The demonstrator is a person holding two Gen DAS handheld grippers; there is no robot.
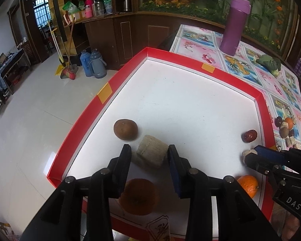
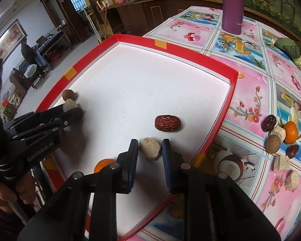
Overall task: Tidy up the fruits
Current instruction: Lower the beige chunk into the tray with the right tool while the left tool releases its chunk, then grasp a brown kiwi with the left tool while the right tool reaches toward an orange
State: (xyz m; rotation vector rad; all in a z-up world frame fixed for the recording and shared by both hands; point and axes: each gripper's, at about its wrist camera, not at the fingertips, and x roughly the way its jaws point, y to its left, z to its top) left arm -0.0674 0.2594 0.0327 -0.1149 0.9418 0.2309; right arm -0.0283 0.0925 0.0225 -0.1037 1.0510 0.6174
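Observation:
A white tray with a red rim [image 1: 110, 84] [image 2: 216, 64] lies on the table. My left gripper [image 1: 148, 150] is open around a beige cut chunk [image 1: 152, 153]; the right pad touches it and a gap shows on the left. A brown round fruit [image 1: 125, 129] [image 2: 68, 94] lies just beyond, and an orange [image 1: 138, 196] sits under the fingers. My right gripper [image 2: 149, 141] is shut on a rounder beige chunk [image 2: 150, 148] that rests on the tray. Past it lies a red date [image 2: 167, 123] [image 1: 249, 136]. A second orange [image 1: 248, 185] [image 2: 103, 164] lies near the front rim.
A purple flask [image 1: 235, 26] [image 2: 232, 6] and a green leafy vegetable [image 1: 269, 62] [image 2: 289, 48] stand on the flowered tablecloth [image 2: 250, 84]. Several loose fruits and chunks [image 2: 279, 136] lie to the tray's right. The tray's left rim overhangs the floor. A person [image 2: 28, 50] sits far back.

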